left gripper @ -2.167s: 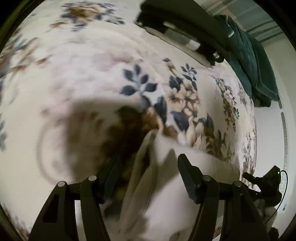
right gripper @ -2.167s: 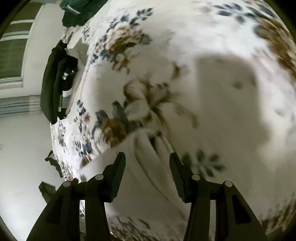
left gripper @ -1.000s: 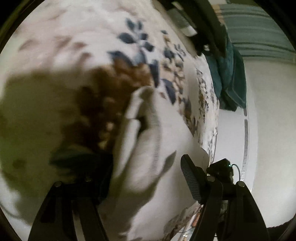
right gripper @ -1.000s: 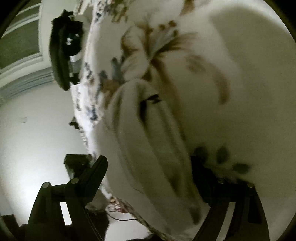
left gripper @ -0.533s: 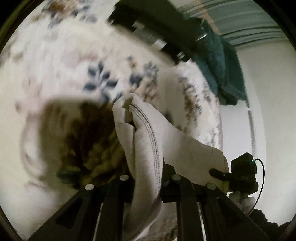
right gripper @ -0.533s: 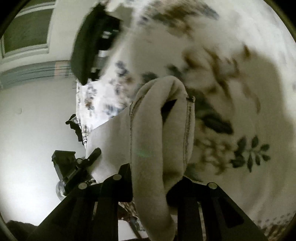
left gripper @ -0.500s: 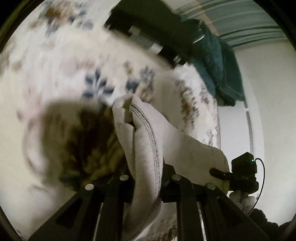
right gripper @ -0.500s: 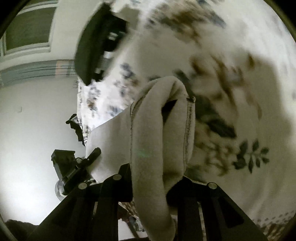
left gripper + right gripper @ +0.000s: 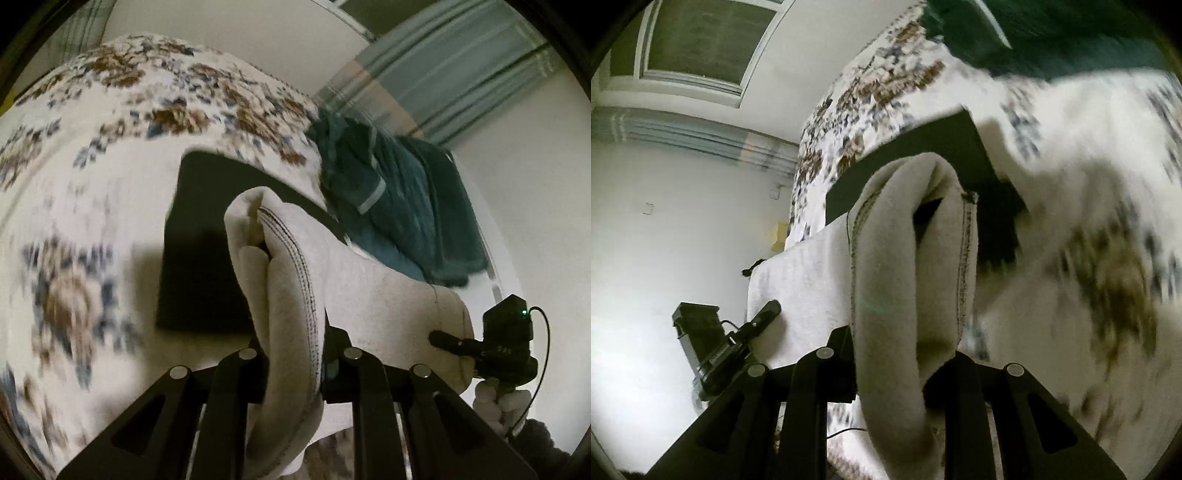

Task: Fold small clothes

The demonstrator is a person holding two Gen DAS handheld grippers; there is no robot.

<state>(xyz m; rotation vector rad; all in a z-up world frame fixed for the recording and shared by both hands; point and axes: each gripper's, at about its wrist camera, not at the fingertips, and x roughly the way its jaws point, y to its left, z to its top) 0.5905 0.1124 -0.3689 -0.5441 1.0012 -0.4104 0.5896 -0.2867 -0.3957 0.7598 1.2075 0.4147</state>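
A small light-grey garment point(image 9: 291, 295) with dark stitched hems is lifted above a floral bedspread point(image 9: 81, 206). My left gripper point(image 9: 293, 354) is shut on one bunched end of it. My right gripper point(image 9: 897, 354) is shut on the other end point(image 9: 897, 258), which loops over the fingers. The cloth stretches between the two grippers. The other gripper shows at the far end of the cloth in each view, on the right in the left wrist view point(image 9: 502, 347) and on the left in the right wrist view point(image 9: 735, 339).
A black folded garment point(image 9: 199, 266) lies on the bedspread behind the cloth, also seen in the right wrist view point(image 9: 934, 147). A dark teal garment point(image 9: 399, 206) is heaped at the bed's far edge. White walls and a window point(image 9: 701, 40) lie beyond.
Both grippers closed on the grey garment's ends and lifted it off the bedspread. They have since swung up toward the black garment and the far end of the bed.
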